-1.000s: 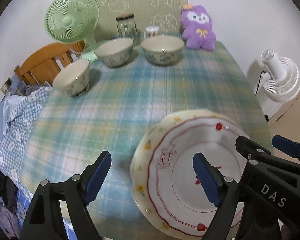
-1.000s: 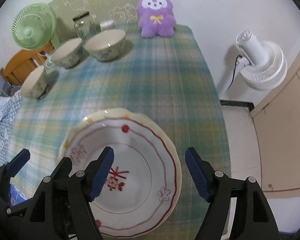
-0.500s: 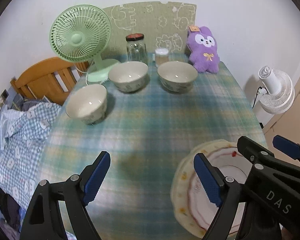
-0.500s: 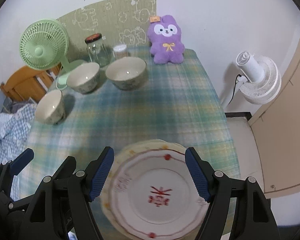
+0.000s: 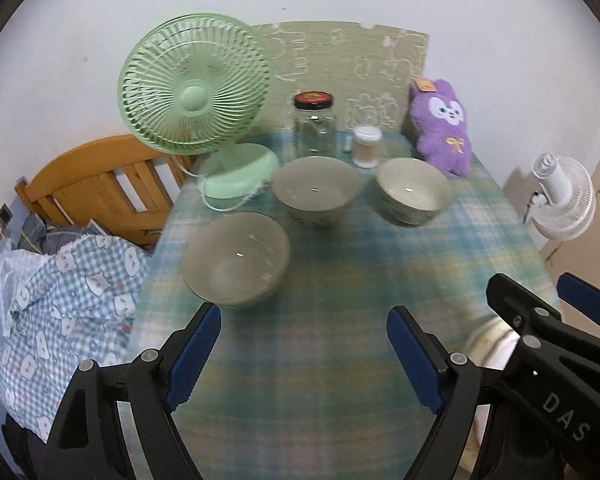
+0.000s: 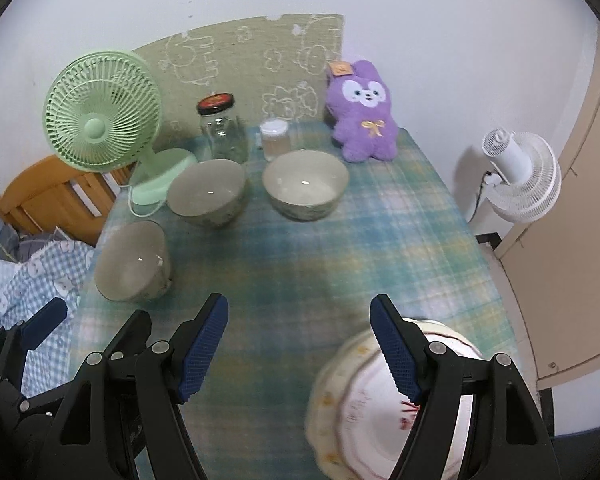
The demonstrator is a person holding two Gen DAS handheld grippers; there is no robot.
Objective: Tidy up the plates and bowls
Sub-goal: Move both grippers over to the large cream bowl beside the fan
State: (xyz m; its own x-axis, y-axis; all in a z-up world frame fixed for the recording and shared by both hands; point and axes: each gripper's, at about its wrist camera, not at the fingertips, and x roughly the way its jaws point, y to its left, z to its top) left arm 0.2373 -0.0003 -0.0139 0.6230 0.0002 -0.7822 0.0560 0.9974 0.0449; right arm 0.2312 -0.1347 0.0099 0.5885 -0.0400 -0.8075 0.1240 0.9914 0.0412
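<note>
Left gripper (image 5: 304, 354) and right gripper (image 6: 298, 346): blue-padded, both spread, holding nothing. Stacked cream plates with red rim lines (image 6: 364, 404): near right table edge, now lower in view than before. Three empty cream ceramic bowls, near (image 5: 236, 258), middle (image 5: 315, 190), right (image 5: 414, 190): farther back. Clear glass jar, black lid (image 5: 314, 126): contents unclear.

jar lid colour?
Black rim with a red top; the glass jar's lid shows best in the left wrist view.
</note>
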